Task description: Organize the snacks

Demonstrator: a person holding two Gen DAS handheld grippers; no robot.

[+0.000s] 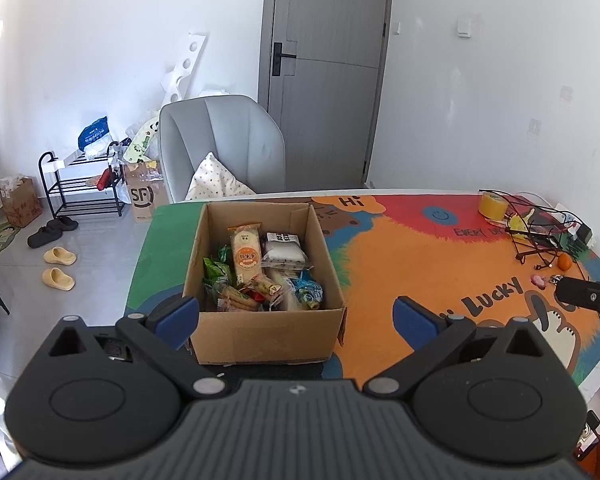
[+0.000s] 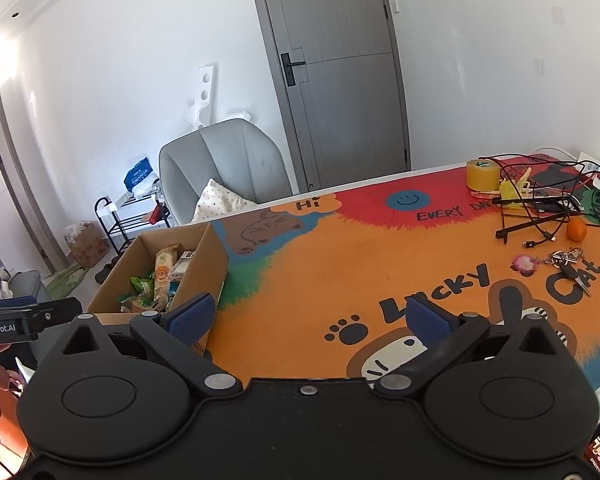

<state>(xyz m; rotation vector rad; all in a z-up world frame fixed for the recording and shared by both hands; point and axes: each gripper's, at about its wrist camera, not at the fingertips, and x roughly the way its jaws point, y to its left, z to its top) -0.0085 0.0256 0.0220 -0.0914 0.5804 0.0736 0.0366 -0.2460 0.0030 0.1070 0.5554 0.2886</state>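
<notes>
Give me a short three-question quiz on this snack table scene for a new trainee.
1. True or false: the left tongs are shut on a snack.
2. Where are the snack packets now: A) spread on the mat, B) inside the cardboard box, C) on the grey chair?
3. Which round fruit lies near the cables at the table's far right?

Key
1. False: both the left and right tongs are open and empty.
2. B.
3. The small orange.
</notes>
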